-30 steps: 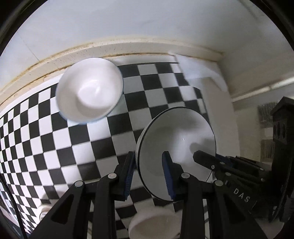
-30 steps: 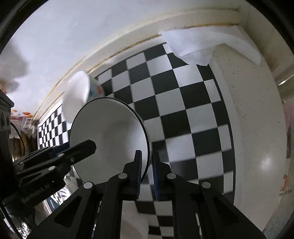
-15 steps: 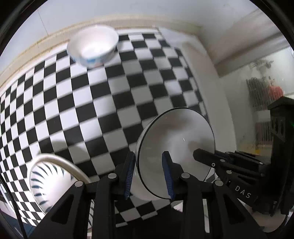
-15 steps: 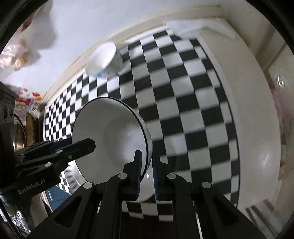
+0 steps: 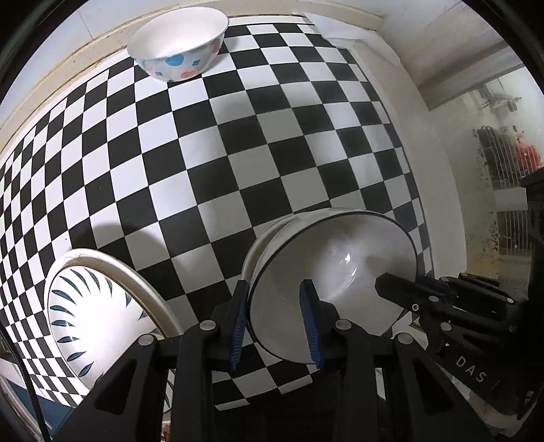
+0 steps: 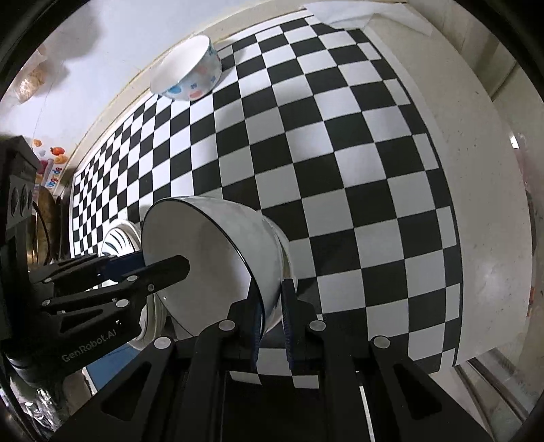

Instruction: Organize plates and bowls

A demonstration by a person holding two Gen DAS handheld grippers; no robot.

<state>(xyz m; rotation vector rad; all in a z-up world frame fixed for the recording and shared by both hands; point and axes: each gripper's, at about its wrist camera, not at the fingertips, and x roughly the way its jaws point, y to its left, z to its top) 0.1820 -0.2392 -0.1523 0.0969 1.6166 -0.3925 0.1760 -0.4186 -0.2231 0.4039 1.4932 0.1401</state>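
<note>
A white bowl with a thin black rim (image 5: 340,272) (image 6: 204,258) hangs tilted over the checkered tabletop, held from two sides. My left gripper (image 5: 273,299) is shut on its near-left rim, one pad outside the wall and one inside. My right gripper (image 6: 271,301) is shut on the opposite wall, and its finger (image 5: 401,289) reaches into the bowl in the left wrist view. A white bowl with blue and red spots (image 5: 176,44) (image 6: 188,71) stands by the back wall. A plate with blue leaf strokes (image 5: 91,306) (image 6: 115,238) lies at the lower left.
The black-and-white checkered cloth (image 5: 238,153) covers the table. A white folded cloth (image 5: 343,30) (image 6: 343,13) lies at the back right corner. A bare white strip of table (image 6: 493,204) runs along the right side, with a radiator-like grille (image 5: 503,163) beyond it.
Both grippers carried the black-rimmed bowl away from the back wall. The spotted bowl shrank toward the top of both views, and the leaf-patterned plate came into sight at the lower left.
</note>
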